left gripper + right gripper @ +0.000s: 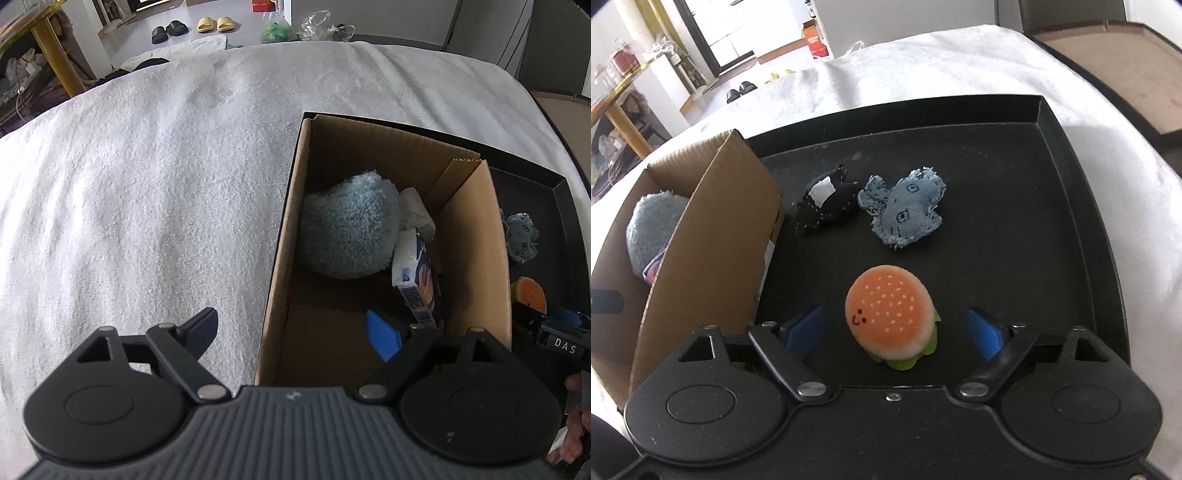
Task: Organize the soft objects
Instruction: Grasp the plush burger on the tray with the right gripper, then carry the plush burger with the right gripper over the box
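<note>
A cardboard box (476,236) stands in the left part of a black tray (1071,184). In the box lie a fluffy grey-blue plush (347,225) and a tissue pack (413,269). My left gripper (291,332) is open and holds nothing; it straddles the box's left wall, with one finger over the towel and the other inside the box. On the tray floor sit a burger plush (892,317), a denim plush (908,210) and a black stitched plush (827,203). My right gripper (894,334) is open, with the burger between its blue pads (984,336) and a gap on each side.
A white fluffy towel (147,184) covers the surface under the tray. Slippers (216,24) and plastic bags (317,22) lie on the floor beyond it. A brown board (1126,74) lies off the far right corner. A person's fingers (576,424) show at the right edge.
</note>
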A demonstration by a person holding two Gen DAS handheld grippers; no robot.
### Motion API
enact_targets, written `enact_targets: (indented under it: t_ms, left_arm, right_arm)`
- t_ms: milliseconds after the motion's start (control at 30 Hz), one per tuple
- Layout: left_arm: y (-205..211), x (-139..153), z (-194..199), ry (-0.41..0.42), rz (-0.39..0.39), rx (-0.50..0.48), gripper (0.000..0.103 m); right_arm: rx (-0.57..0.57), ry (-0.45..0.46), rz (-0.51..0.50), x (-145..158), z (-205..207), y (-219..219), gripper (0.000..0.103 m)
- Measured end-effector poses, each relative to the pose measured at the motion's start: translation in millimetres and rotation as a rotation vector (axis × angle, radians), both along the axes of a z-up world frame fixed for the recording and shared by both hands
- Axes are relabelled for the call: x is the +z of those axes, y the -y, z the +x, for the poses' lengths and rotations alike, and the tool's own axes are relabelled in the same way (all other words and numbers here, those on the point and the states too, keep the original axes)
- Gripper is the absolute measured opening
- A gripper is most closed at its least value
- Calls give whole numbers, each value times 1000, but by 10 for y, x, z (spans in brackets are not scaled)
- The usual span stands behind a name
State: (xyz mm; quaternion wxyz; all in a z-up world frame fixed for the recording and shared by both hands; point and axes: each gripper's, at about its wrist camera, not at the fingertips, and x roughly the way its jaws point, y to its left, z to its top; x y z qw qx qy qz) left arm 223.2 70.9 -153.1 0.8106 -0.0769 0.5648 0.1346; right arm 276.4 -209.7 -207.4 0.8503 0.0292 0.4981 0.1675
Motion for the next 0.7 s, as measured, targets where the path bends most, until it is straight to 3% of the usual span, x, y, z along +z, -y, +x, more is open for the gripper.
enact_targets:
  t_ms: [33, 67, 700]
  left_arm:
    - [8, 3, 1, 0, 4, 2, 86]
    - [15, 4, 0, -2, 7, 3, 86]
    - [27, 159, -155, 28, -1, 25, 86]
  right_arm:
    - [7, 1, -4, -6, 2, 3, 64]
    - [15, -17, 0, -25, 6, 15, 42]
    - [-6, 7, 71, 293, -142, 158, 41]
